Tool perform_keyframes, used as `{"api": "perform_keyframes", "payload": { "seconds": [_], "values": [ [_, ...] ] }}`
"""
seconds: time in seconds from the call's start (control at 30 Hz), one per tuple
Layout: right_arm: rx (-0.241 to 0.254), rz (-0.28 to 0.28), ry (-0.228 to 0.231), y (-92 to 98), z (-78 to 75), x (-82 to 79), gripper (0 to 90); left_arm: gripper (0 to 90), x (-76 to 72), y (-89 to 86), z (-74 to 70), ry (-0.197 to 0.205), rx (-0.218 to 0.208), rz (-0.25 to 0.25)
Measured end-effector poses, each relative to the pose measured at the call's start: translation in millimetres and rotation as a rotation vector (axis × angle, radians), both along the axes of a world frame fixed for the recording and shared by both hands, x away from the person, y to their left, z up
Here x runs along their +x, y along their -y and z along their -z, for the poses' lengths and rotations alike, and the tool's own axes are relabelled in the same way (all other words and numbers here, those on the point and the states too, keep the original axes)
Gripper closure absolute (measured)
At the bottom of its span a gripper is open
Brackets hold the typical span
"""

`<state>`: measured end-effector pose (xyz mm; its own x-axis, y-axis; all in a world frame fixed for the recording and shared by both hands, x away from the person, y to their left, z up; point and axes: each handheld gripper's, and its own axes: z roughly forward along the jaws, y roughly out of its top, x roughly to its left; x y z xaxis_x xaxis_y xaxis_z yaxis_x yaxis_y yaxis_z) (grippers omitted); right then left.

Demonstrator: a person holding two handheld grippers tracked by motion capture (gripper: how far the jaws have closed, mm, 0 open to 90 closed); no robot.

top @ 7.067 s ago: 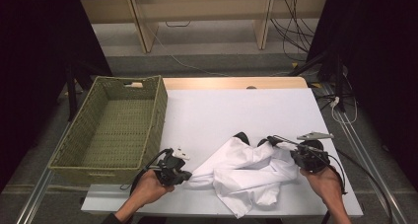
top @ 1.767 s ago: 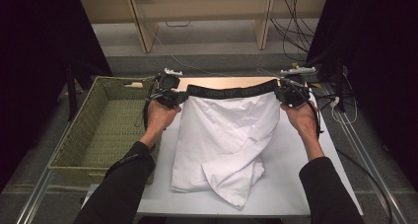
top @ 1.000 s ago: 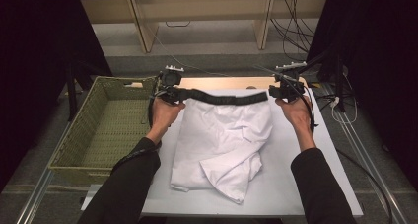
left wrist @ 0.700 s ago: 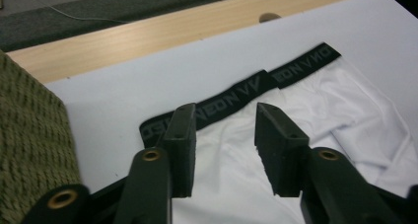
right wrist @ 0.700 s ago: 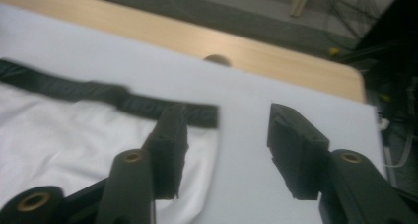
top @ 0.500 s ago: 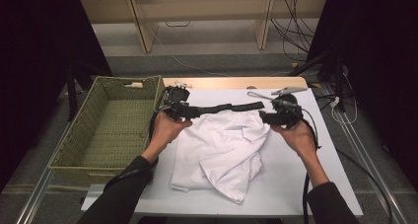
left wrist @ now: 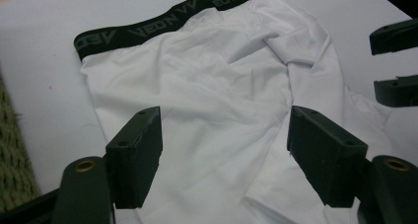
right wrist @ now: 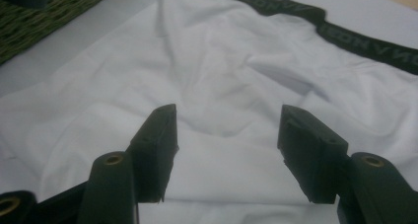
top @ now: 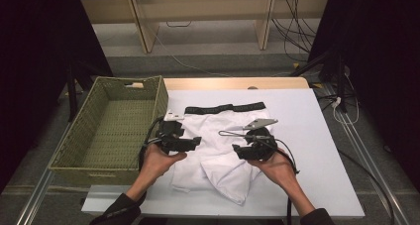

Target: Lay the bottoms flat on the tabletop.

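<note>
White shorts [top: 218, 153] with a black lettered waistband [top: 224, 107] lie spread on the white table [top: 317, 136], their lower part folded and crumpled. My left gripper [top: 194, 141] hovers over the shorts' left side. Its jaws have just been opening, and in the left gripper view it [left wrist: 224, 160] is open with nothing between the pads and white cloth [left wrist: 212, 86] below. My right gripper [top: 238, 150] hovers over the right side. It [right wrist: 226, 150] has also been opening and stands open above the cloth [right wrist: 222, 76], gripping nothing. The two grippers point toward each other.
A green woven basket [top: 114, 131] stands empty at the table's left, close beside my left hand; its corner [right wrist: 49, 12] appears in the right gripper view. Cables trail from both grippers. Shelving and cords sit beyond the table's far edge.
Both grippers have let go of the waistband, which now lies flat on the table. Both hands have drawn back toward the near side and lower, over the middle of the shorts.
</note>
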<state>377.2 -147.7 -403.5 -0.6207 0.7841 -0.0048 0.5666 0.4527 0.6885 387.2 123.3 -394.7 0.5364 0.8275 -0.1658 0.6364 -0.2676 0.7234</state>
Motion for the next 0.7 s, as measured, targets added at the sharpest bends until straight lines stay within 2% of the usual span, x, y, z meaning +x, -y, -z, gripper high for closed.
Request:
{"api": "perform_keyframes", "payload": {
  "seconds": [0.1, 0.23, 0.5, 0.6, 0.7],
  "values": [
    [0.004, -0.029, -0.012, -10.8, 4.1, -6.1, 41.6, 29.3, -10.2, -4.6, 5.8, -0.005, -0.003, 0.008],
    [0.034, -0.059, -0.045, -22.6, 11.3, -9.0, 41.9, 26.9, -24.7, -7.3, 13.7, 0.0, 0.028, 0.017],
    [0.084, -0.132, -0.112, -49.9, 22.2, -16.2, 41.1, 23.0, -47.6, -13.7, 26.8, -0.009, 0.015, 0.038],
    [0.067, -0.167, -0.126, -67.6, 28.3, -16.0, 45.2, 22.6, -53.6, -13.8, 30.0, -0.01, 0.017, 0.043],
    [0.053, -0.191, -0.135, -75.6, 33.2, -16.7, 48.5, 22.5, -58.2, -13.3, 32.4, -0.013, 0.026, 0.047]
  ]
}}
